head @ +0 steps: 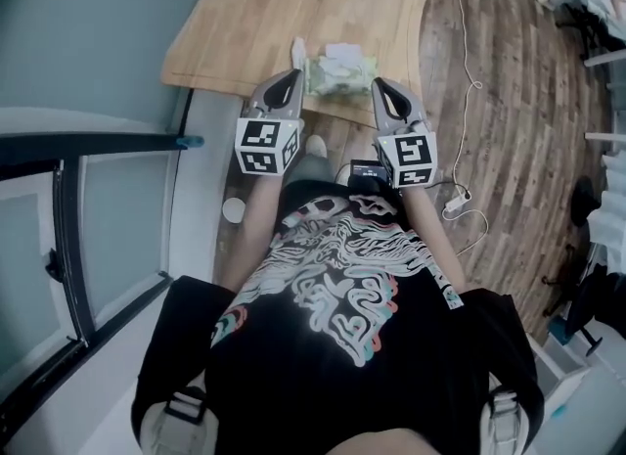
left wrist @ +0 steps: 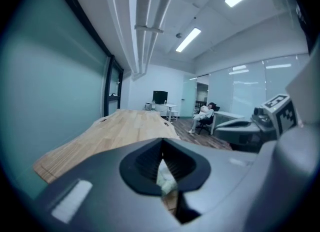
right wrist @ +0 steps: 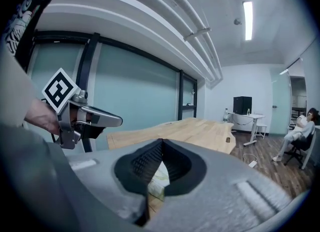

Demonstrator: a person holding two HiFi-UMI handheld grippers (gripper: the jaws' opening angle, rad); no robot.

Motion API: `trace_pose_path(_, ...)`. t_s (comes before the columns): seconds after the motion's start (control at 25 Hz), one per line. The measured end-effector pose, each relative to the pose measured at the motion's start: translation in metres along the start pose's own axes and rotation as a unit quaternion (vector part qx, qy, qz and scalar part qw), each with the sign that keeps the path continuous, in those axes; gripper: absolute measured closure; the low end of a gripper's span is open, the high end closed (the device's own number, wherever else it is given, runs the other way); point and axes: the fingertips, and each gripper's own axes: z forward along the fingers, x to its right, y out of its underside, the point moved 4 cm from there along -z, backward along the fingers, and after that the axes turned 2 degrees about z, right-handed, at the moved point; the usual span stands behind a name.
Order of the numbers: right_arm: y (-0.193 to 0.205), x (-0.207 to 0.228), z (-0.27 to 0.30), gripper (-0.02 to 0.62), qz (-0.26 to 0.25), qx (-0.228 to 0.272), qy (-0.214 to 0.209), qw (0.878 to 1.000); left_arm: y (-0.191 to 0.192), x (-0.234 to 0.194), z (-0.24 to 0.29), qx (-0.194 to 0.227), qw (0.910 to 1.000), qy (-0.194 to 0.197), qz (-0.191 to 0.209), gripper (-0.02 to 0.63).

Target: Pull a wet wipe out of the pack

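Your near-level left claw (head: 295, 75) pinches a crumpled white wipe (head: 298, 51); your right claw (head: 377, 82) clamps the soft green pack (head: 337, 73).

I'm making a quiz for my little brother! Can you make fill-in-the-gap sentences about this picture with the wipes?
1. The table is made of ____.
2. The wet wipe pack is ____ the left hand-held gripper and the right hand-held gripper.
3. The person's T-shirt is mostly ____, with a pale swirly print.

Missing words: wood; between; black
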Motion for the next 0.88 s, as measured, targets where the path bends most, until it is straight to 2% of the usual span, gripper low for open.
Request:
trace_pose_path(0.16, -0.008, 0.001, 0.000, 0.597, -0.006, 0.016, -0.009, 1.000, 0.003, 0.004, -0.007, 0.010, 0.9996, -0.010, -0.024, 0.617)
trace_pose_path(0.52, -0.015, 0.008, -0.002, 0.597, 0.003, 0.031, -0.005, 1.000, -0.004, 0.013, -0.012, 0.016, 0.9997, -0.016, -0.009, 0.617)
trace_pose_path(0.72, -0.017, 0.011, 0.001, 0.597, 0.008, 0.032, -0.003, 0.999, 0.000, 0.003, -0.010, 0.006, 0.9992, -0.024, -0.033, 0.617)
trace_pose_path(0.88, -0.017, 0.011, 0.006, 0.597, 0.012, 0.030, -0.008, 0.999, -0.006, -0.005, -0.009, 0.012, 0.9989, -0.033, -0.031, 0.616)
